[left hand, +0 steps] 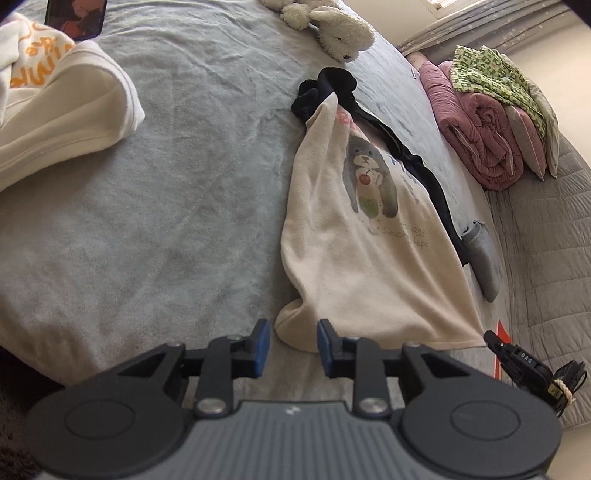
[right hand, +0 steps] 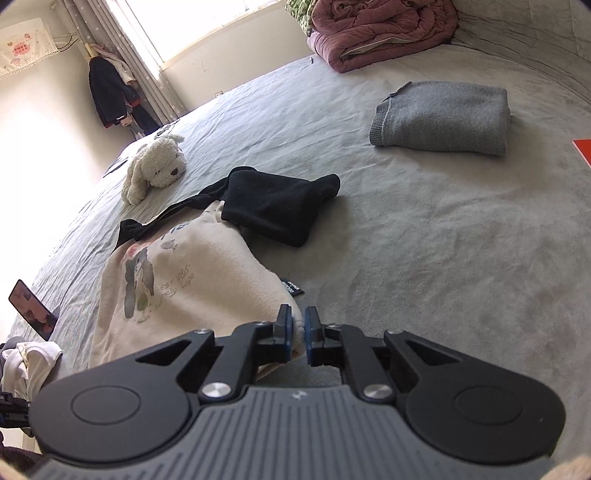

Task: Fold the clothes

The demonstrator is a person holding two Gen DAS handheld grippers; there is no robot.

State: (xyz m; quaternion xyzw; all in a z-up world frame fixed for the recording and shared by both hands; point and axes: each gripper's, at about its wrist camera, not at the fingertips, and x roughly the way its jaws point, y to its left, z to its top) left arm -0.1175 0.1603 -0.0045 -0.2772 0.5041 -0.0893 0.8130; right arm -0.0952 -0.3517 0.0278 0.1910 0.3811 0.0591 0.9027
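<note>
A cream shirt (left hand: 354, 240) with a grey bear print lies stretched on the grey bed (left hand: 166, 192), its far end mixed with a black garment (left hand: 328, 88). My left gripper (left hand: 291, 347) stands open just short of the shirt's near hem corner, blue pads apart. In the right wrist view the same cream shirt (right hand: 177, 291) runs leftward. My right gripper (right hand: 298, 328) is shut on its corner, with cream cloth pinched between the pads. That right gripper (left hand: 495, 341) shows in the left wrist view holding the shirt's right corner. The black garment (right hand: 273, 206) lies beyond.
A folded grey sweater (right hand: 443, 118) and a rolled pink quilt (right hand: 380, 29) lie further up the bed. A white plush dog (right hand: 155, 166) sits at the bed's far side. A cream garment with orange print (left hand: 48, 110) and a phone (left hand: 75, 16) lie left.
</note>
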